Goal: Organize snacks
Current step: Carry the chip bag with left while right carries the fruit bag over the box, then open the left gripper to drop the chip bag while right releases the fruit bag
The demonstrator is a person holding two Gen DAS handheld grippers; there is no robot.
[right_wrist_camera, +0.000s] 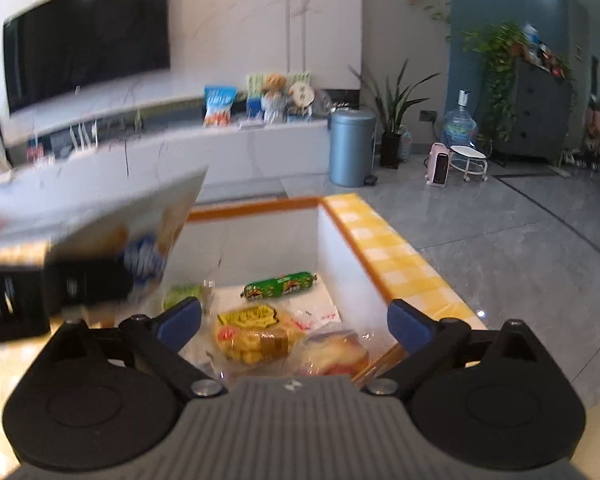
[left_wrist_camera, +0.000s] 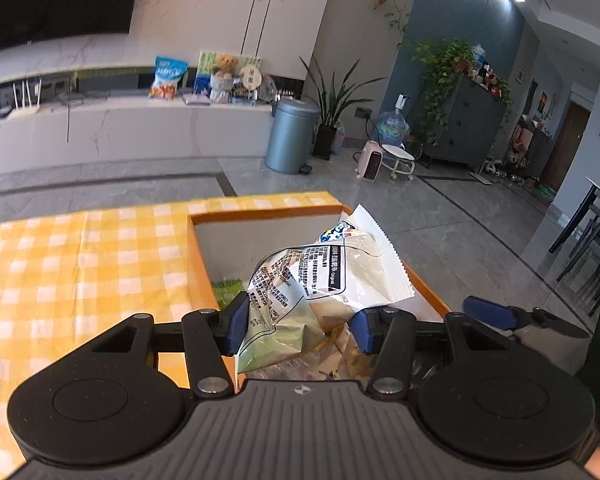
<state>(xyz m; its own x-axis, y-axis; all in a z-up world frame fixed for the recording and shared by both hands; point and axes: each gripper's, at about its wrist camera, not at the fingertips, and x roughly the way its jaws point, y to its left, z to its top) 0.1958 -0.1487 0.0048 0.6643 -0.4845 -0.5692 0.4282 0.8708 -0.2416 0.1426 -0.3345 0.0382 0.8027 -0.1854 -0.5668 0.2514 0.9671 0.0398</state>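
My left gripper (left_wrist_camera: 300, 326) is shut on a crinkled white snack bag (left_wrist_camera: 332, 276), which it holds over an orange-rimmed box (left_wrist_camera: 260, 213) on the yellow checked tablecloth (left_wrist_camera: 60, 264). In the right wrist view that bag (right_wrist_camera: 140, 232) and the left gripper (right_wrist_camera: 60, 284) are blurred at the left, above the box (right_wrist_camera: 260, 204). My right gripper (right_wrist_camera: 294, 320) stands open over the box with nothing between its pads. Below it lie a green sausage stick (right_wrist_camera: 280, 286), a yellow packet (right_wrist_camera: 256, 332) and a clear-wrapped bread (right_wrist_camera: 332, 350). One blue finger of the right gripper (left_wrist_camera: 488, 312) shows at the box's right edge.
The box sits at the table's far right corner, with grey tiled floor (right_wrist_camera: 500, 260) beyond it. A blue-grey bin (left_wrist_camera: 290, 136), potted plants and a white counter (left_wrist_camera: 140, 128) with bags and a teddy bear stand far behind. A small green packet (left_wrist_camera: 228, 290) lies inside the box.
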